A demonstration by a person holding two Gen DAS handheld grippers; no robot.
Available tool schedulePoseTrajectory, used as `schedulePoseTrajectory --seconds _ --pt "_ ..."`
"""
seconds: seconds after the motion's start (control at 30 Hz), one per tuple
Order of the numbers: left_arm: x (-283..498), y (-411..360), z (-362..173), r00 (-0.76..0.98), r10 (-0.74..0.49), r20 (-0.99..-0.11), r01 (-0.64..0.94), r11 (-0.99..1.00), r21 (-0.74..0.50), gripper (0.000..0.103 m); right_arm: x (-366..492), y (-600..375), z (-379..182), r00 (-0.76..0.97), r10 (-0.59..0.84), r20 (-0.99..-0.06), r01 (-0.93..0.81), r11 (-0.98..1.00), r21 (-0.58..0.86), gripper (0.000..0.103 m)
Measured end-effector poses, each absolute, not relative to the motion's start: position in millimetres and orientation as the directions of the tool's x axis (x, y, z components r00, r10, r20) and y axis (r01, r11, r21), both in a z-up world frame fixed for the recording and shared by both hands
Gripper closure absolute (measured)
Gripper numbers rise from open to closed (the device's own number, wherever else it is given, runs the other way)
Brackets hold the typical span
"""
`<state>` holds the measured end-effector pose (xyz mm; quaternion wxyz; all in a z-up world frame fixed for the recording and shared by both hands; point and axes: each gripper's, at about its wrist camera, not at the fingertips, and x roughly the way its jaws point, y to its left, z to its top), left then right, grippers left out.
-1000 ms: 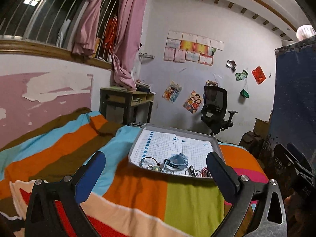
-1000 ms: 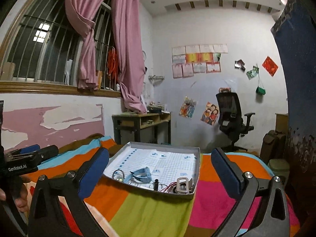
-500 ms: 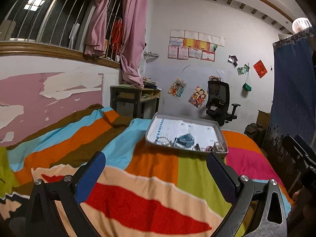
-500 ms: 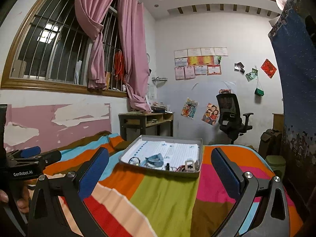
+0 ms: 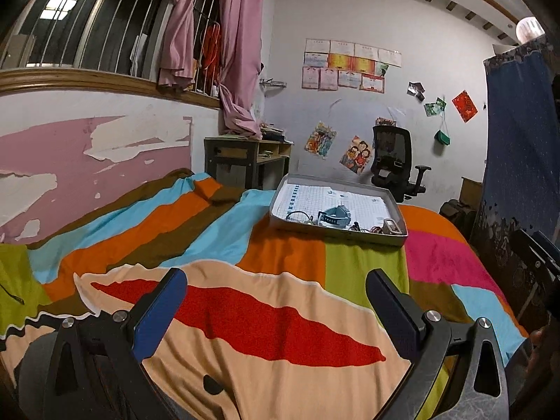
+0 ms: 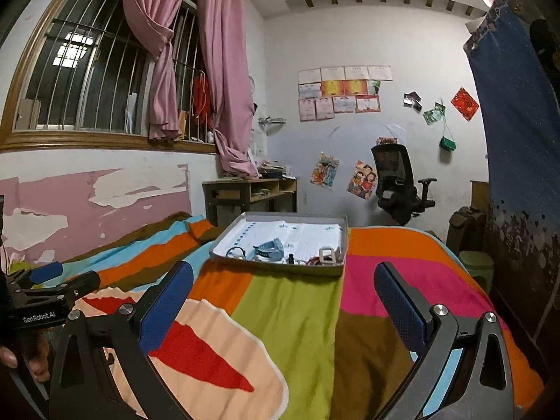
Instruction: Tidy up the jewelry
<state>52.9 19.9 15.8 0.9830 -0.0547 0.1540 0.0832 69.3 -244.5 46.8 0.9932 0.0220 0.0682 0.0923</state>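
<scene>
- One tray on bed, long axis running away from cameras.
- One blue watch inside; other pieces too small to count.
- Left tongs, right tongs both released, empty.

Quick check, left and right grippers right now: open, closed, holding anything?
Left gripper: open, holding nothing, above the bedspread.
Right gripper: open, holding nothing, short of the tray.
</scene>
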Motion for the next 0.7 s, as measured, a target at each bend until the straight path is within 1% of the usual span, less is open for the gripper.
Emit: schedulePoseTrajectory --seconds 0.17,0.3,0.7 --pt "47 16 14 0.936 0.135 -0.326 -0.166 0.984 -0.069 0.000 62 -247 38 0.968 0.174 -0.184 -0.166 0.984 0.058 0.001" --pt "43 13 15 0.938 0.136 -0.320 -0.164 0.985 -0.061 0.000 61 -247 32 0.962 0.164 -0.219 -0.154 0.986 0.064 0.001" --pt "42 12 16 0.936 0.140 -0.322 -0.169 0.984 -0.063 0.000 65 -246 29 0.958 0.153 -0.241 -0.144 0.988 0.054 0.001"
